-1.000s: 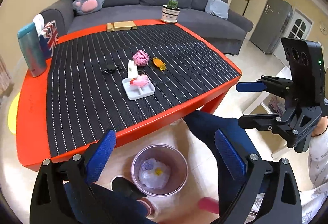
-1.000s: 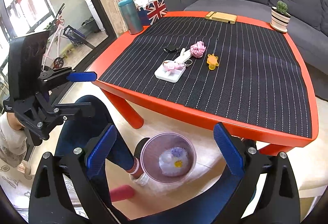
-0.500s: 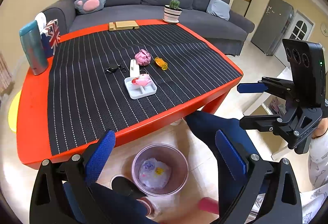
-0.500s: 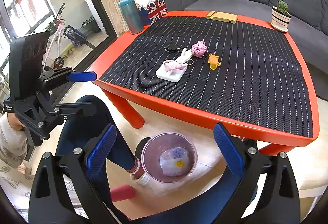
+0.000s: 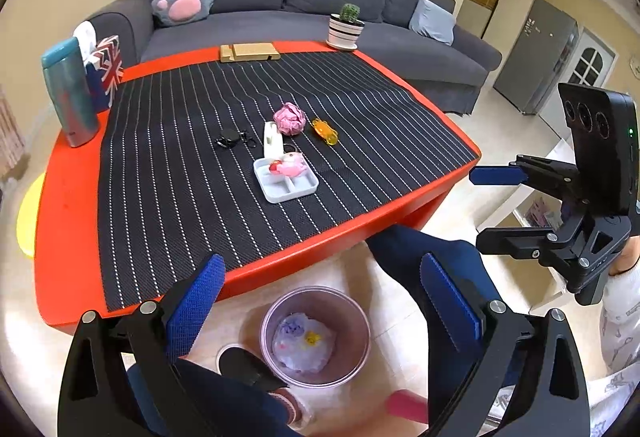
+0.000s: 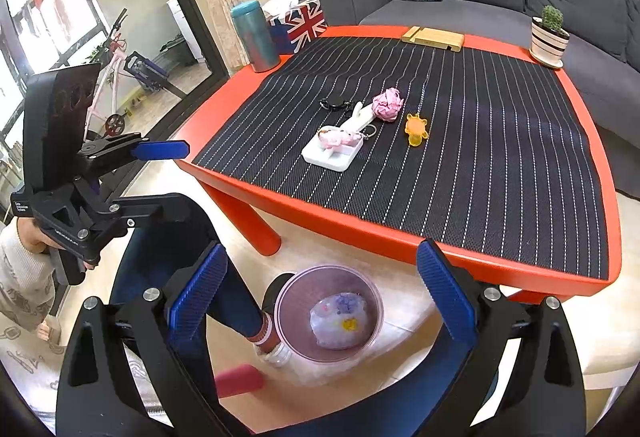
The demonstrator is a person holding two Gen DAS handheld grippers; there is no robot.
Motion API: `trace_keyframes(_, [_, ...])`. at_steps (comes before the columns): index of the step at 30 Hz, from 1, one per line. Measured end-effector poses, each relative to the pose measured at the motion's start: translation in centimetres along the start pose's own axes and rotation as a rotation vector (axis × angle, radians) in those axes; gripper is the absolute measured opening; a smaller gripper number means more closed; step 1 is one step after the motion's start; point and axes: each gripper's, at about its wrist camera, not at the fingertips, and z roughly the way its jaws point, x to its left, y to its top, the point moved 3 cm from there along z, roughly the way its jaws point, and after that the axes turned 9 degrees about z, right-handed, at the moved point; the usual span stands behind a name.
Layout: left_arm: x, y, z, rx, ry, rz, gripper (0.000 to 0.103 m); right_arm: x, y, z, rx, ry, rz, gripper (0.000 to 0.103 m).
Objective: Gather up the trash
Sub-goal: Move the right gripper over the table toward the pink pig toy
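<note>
Both grippers, left [image 5: 320, 301] and right [image 6: 318, 293], we hold released above the bin [image 5: 315, 335], ready for the pink crumpled paper [image 5: 289, 118] on the counter [image 5: 68, 197].

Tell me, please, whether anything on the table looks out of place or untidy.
The crumpled pink paper ball lies loose on the striped mat beside the white tray, while the bin on the floor already holds other wrappers. Nothing looks spilled or broken.
</note>
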Motion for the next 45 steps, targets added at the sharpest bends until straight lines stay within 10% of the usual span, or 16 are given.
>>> trace_keyframes(20, [4.5, 1.8, 1.0, 0.004, 0.062, -0.027, 0.095, 0.4, 7.0, 4.4, 0.037, -0.022, -0.107, 0.094])
trace_keyframes(40, [7.4, 0.5, 1.4, 0.010, 0.080, -0.106, 0.095, 1.7, 11.2, 14.2, 0.269, -0.028, -0.311, 0.094])
trace_keyframes(45, [7.6, 0.3, 1.6, 0.012, 0.073, -0.116, 0.095, 1.8, 10.9, 15.5, 0.313, -0.028, -0.348, 0.081])
